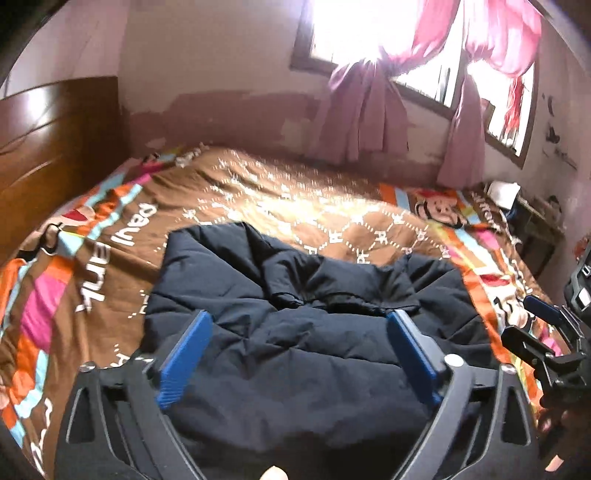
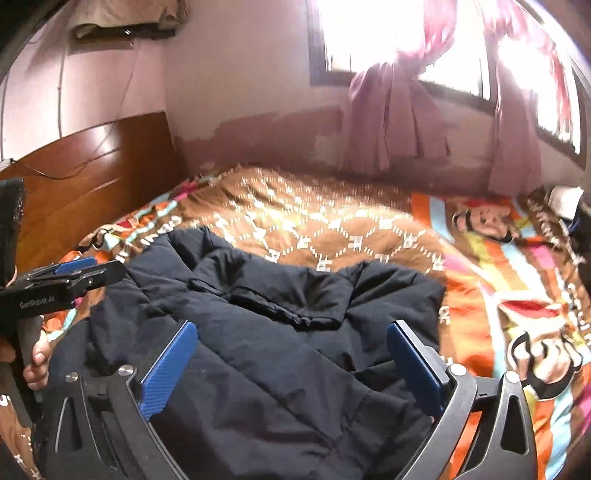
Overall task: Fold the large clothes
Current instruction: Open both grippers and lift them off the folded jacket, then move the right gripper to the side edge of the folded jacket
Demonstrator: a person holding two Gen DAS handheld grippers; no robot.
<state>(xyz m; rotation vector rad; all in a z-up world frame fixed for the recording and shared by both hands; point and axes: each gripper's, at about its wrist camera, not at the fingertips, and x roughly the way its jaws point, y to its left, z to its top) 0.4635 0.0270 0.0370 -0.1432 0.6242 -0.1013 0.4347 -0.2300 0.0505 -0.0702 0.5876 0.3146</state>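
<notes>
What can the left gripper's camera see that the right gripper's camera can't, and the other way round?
Only the left wrist view shows the small side table past the bed's far corner. Only the right wrist view shows the cloth bundle high on the wall. Both share the dark padded jacket lying on the patterned bedspread, the wooden headboard, the pink curtains, and both open grippers: the left gripper and the right gripper.

A brown patterned bedspread (image 1: 295, 199) covers the bed beside a wooden headboard (image 1: 48, 147) and pink curtains (image 1: 365, 114).
</notes>
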